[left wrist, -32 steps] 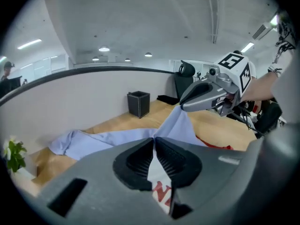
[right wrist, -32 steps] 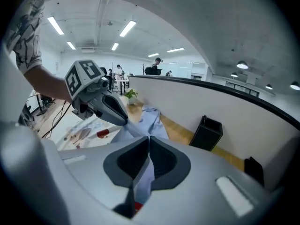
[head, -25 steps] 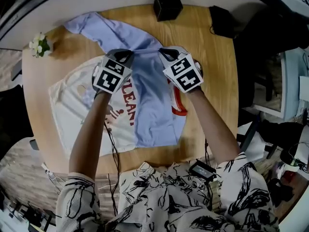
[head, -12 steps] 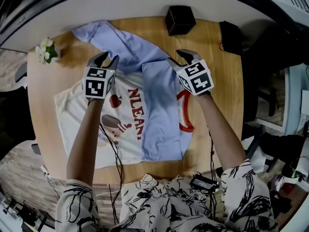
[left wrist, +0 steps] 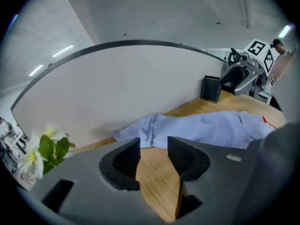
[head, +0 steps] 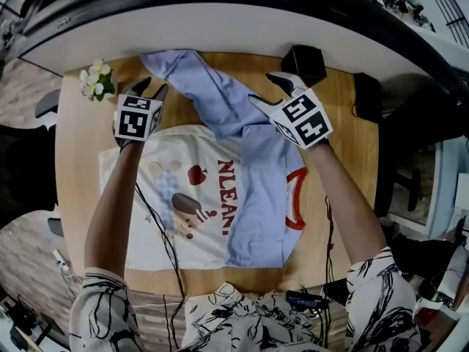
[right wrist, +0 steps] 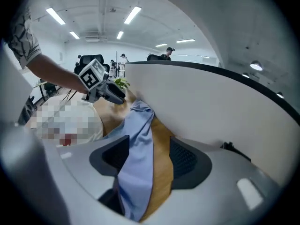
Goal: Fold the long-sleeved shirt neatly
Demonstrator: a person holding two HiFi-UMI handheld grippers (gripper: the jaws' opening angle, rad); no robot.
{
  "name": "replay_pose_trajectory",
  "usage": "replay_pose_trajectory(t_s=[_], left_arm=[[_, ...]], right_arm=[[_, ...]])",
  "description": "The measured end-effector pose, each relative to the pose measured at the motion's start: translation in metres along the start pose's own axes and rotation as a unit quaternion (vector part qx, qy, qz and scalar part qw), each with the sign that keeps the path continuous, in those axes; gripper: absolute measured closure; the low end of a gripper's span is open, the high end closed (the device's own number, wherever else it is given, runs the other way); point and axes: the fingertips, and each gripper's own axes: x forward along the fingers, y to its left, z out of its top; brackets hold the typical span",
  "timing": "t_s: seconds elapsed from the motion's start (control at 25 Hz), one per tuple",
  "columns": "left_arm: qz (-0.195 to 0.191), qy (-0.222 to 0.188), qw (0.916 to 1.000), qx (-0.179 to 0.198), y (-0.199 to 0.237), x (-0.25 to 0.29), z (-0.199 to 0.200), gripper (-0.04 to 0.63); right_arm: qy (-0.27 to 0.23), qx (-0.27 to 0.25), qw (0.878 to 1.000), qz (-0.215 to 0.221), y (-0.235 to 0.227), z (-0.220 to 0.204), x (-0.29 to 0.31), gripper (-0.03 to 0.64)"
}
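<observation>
L gripper (head: 152, 89): jaws narrowly apart, only bare table (head: 80, 167) btw. them, nothing held. R gripper (head: 270, 90): jaws wider, blue sleeve (head: 201, 86) running btw. them but pads not pressing on it. Shirt (head: 183, 196) lay flat on table, print up, w/ a blue band folded down its right side; the sleeve ran diagonally from shirt's upper edge to far table edge, near flowers (head: 97, 81). Step, as judged: sleeve fold, btw. grips. Next move likely calls for L to take the cuff end, R to close on the sleeve, then lay it straight over the body. Vs. 1 s earlier: both grippers had sat close together on blue fabric mid-shirt; since then they spread apart, jaws just opening.
</observation>
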Motion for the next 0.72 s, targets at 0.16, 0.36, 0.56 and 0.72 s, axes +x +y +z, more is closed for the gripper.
replay_pose_trajectory(t_s=[0.16, 0.36, 0.56, 0.72], left_arm=[[-0.050, 0.037, 0.9956, 0.070, 0.003, 0.038, -0.010, 0.428], [-0.073, 0.041, 0.9924, 0.091, 0.018, 0.063, -0.013, 0.446], [-0.076, 0.028, 0.9953, 0.054, 0.022, 0.063, -0.012, 0.581], [-0.101, -0.004, 0.9940, 0.042, 0.003, 0.030, 0.014, 0.583]], right_arm=[[-0.005, -0.007, 1.000, 0.011, 0.008, 0.016, 0.014, 0.328], [-0.006, -0.017, 0.999, 0.027, 0.029, 0.011, 0.011, 0.328], [-0.007, -0.022, 0.999, 0.031, 0.038, 0.007, 0.013, 0.330], [-0.022, -0.056, 0.998, 0.016, 0.039, 0.019, 0.009, 0.330]])
